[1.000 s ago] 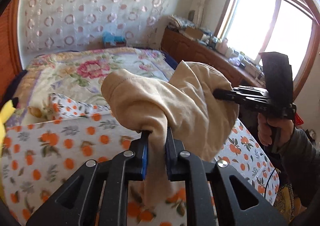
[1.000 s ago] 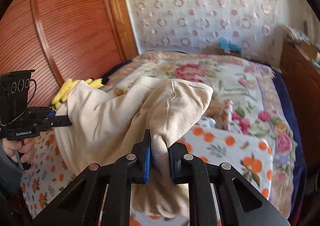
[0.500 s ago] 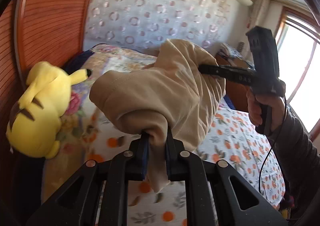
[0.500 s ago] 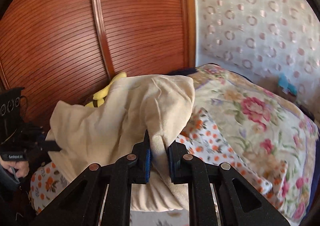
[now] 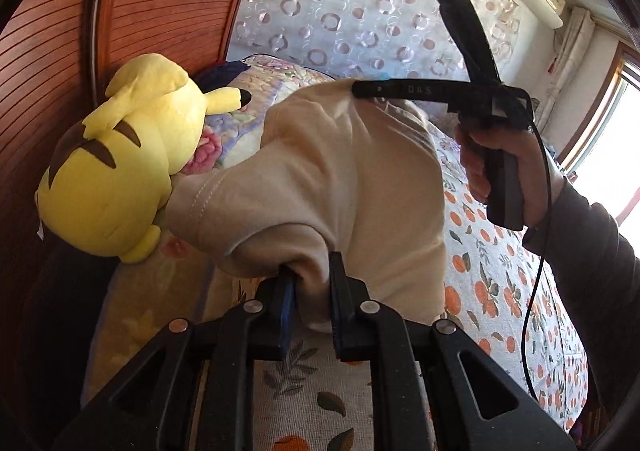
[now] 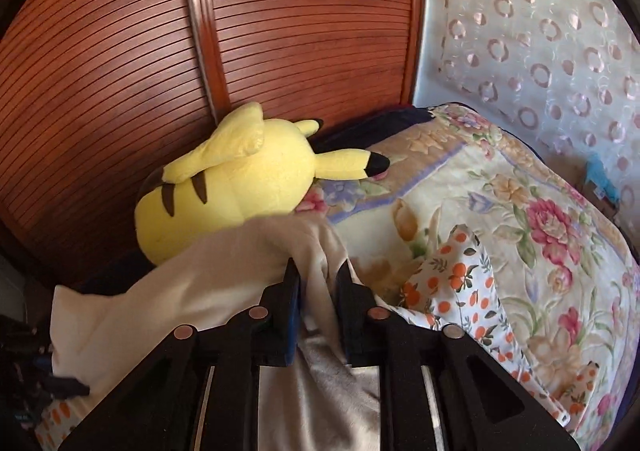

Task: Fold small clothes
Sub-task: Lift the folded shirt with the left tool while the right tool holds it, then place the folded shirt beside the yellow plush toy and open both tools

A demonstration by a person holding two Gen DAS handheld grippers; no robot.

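Two tools on beige garment [image 5: 344, 179], its lower edge hidden, right tool [image 6: 318, 283] opening.

- The right tool [image 6: 318, 283] is opening, cream garment [image 6: 224, 275] between its fingers, apparently slack.
- Yellow plush toy [image 6: 236, 187] lies at the bed's [image 6: 500, 179] headboard [image 6: 280, 31] edge, just behind the garment.

a home bedroom: a quilted bed [image 6: 520, 211], yellow plush toy [image 6: 240, 187], and slatted wooden wardrobe [image 6: 280, 31].
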